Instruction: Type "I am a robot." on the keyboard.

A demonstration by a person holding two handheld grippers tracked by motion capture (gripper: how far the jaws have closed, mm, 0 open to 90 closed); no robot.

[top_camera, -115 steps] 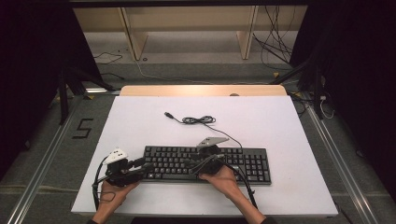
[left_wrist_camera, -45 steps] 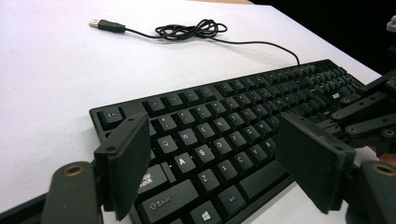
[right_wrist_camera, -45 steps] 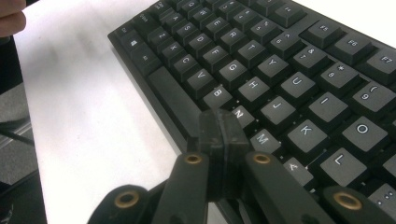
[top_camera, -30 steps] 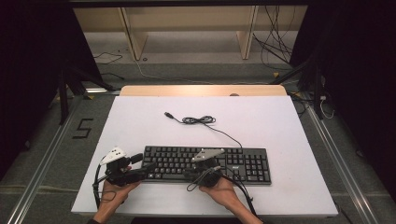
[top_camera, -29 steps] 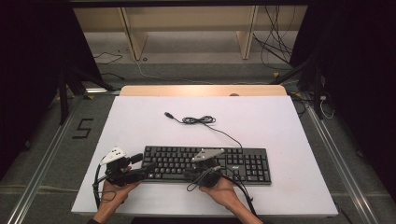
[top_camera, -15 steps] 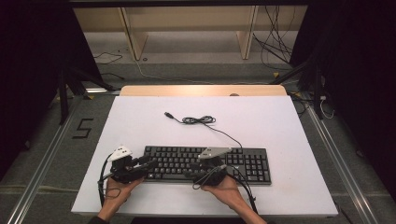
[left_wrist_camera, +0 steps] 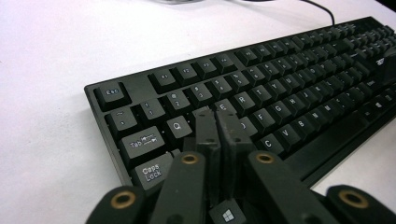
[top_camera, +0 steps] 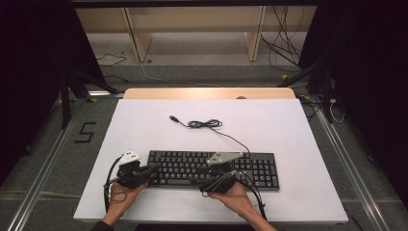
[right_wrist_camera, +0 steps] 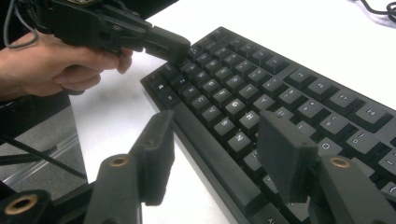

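High view: the white table (top_camera: 298,144) carries the black keyboard (top_camera: 255,166) at its six o'clock edge. The right gripper (right_wrist_camera: 219,154) gapes wide astride the front rim; the left gripper (left_wrist_camera: 216,126), jaws pressed together empty, touches keys at nine o'clock.

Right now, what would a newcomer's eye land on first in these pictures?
The black keyboard near the table's front edge, with a claw at each end of its near side. The left claw, shut, points at the keys near W; the right claw is open at the front edge. Behind, the cable lies unplugged.
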